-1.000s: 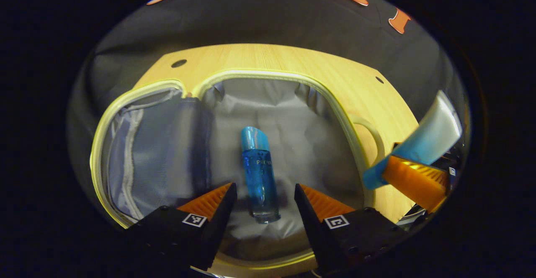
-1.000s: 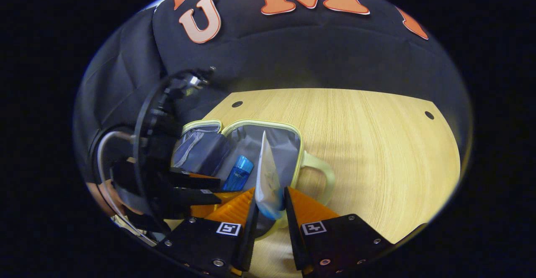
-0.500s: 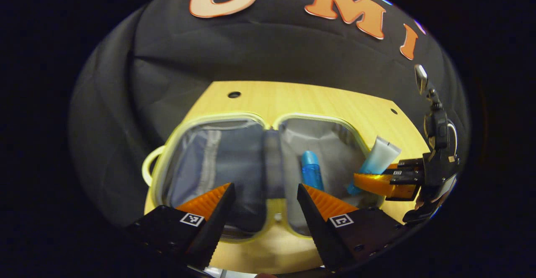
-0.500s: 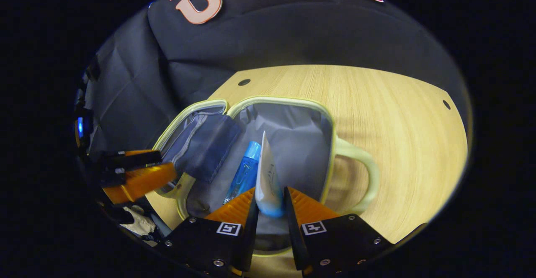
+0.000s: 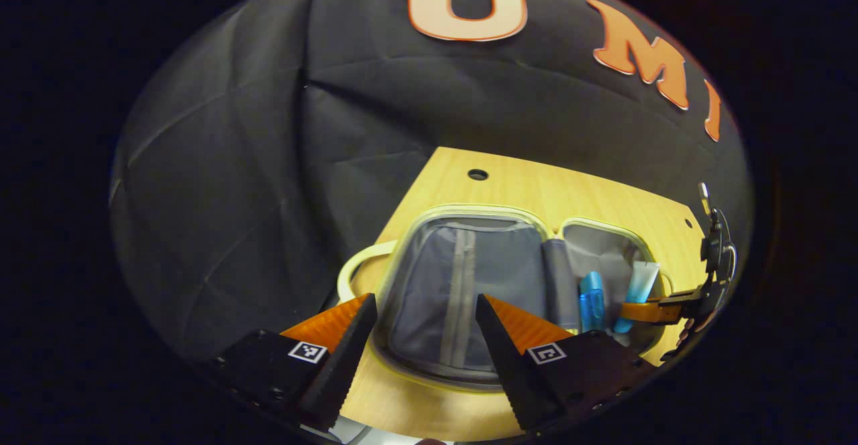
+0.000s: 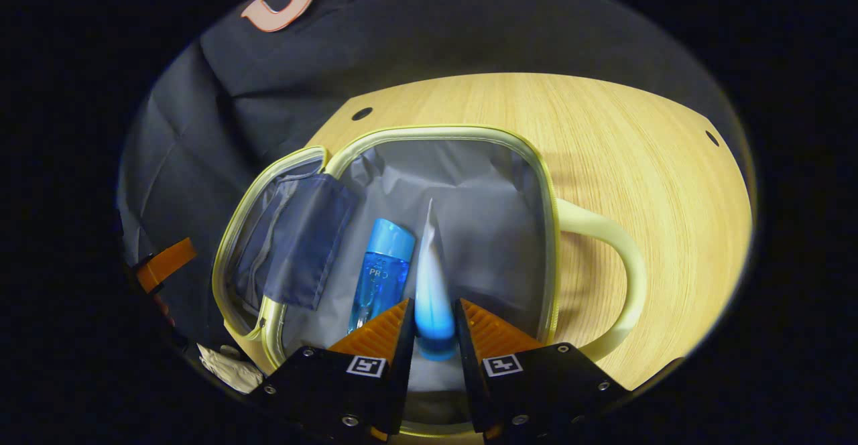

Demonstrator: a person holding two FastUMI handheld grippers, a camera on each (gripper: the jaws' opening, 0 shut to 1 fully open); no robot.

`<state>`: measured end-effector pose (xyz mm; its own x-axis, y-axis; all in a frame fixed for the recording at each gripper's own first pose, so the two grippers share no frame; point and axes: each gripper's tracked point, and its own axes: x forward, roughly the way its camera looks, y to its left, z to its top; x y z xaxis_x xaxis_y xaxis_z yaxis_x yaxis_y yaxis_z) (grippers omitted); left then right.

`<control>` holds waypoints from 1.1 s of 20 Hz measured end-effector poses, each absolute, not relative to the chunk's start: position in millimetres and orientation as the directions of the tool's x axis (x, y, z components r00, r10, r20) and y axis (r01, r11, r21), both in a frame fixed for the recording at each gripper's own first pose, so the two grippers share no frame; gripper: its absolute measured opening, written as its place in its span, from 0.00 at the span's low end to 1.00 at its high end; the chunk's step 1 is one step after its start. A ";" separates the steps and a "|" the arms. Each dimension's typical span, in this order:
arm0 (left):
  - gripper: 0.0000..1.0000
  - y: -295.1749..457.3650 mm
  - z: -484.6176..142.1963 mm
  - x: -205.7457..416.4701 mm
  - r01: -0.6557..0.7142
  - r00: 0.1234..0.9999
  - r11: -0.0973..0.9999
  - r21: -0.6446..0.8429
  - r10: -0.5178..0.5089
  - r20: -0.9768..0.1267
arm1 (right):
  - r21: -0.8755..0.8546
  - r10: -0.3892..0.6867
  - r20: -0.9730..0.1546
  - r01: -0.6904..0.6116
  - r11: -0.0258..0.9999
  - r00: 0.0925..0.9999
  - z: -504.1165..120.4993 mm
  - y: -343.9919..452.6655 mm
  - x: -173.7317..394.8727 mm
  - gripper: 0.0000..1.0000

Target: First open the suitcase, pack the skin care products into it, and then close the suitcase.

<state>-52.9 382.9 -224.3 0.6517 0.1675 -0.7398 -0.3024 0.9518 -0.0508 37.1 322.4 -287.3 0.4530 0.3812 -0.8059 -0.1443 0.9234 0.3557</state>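
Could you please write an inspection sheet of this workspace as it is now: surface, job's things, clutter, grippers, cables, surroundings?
Surface: wooden table with small round holes.
Job's things: suitcase lies open flat, handle on each outer side; blue bottle lies on the grey lining of one half; the white-and-blue tube is held over the same half, beside the bottle.
Clutter: something white and crumpled at the table's near edge; cannot tell what it is.
Grippers: right gripper shut on the tube; left gripper open, holding nothing, over the other half.
Cables: nothing seen.
Surroundings: black cloth wall behind the table.
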 end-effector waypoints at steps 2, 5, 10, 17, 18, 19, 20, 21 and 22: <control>0.93 400.6 -228.2 -51.9 -0.336 0.645 0.940 -0.058 0.185 -0.742 | 0.344 0.369 -0.807 -0.141 0.928 0.461 -290.6 323.5 39.7 0.39; 0.93 427.2 -235.4 -45.0 -0.376 0.648 0.925 -0.057 0.218 -0.730 | 0.352 0.369 -0.804 -0.127 0.927 0.467 -281.8 323.3 38.9 0.41; 0.93 453.6 -255.8 -30.6 -0.434 0.644 0.894 -0.108 0.224 -0.732 | 0.368 0.363 -0.749 -0.109 0.924 0.555 -250.3 311.4 45.9 0.65; 0.95 478.5 -298.4 -30.7 -0.563 0.613 0.773 -0.292 0.154 -0.775 | 0.296 0.229 -0.658 -0.033 0.955 0.718 -198.1 245.2 50.2 0.92; 0.95 482.2 -300.1 -33.1 -0.577 0.612 0.748 -0.328 0.131 -0.780 | 0.291 0.209 -0.644 -0.018 0.957 0.736 -189.7 234.5 51.1 0.93; 0.94 483.4 -302.6 -34.2 -0.591 0.619 0.714 -0.377 0.101 -0.779 | 0.283 0.189 -0.627 -0.005 0.959 0.756 -183.1 224.3 50.9 0.94; 0.95 483.6 -302.6 -35.7 -0.612 0.621 0.664 -0.429 0.069 -0.780 | 0.272 0.167 -0.611 0.007 0.962 0.774 -175.8 212.9 51.4 0.94; 0.95 484.1 -303.9 -36.2 -0.634 0.628 0.604 -0.483 0.038 -0.777 | 0.260 0.147 -0.596 0.017 0.966 0.790 -170.4 206.5 52.5 0.95; 0.95 482.3 -306.6 -34.9 -0.655 0.637 0.536 -0.533 0.012 -0.771 | 0.243 0.126 -0.587 0.025 0.970 0.800 -166.8 199.1 52.3 0.95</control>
<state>-34.9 482.3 -306.6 0.6368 0.0120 -0.7709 -0.6548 0.5363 -0.5326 52.3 199.1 -166.8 0.8000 0.1260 -0.5866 0.0254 0.9697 0.2429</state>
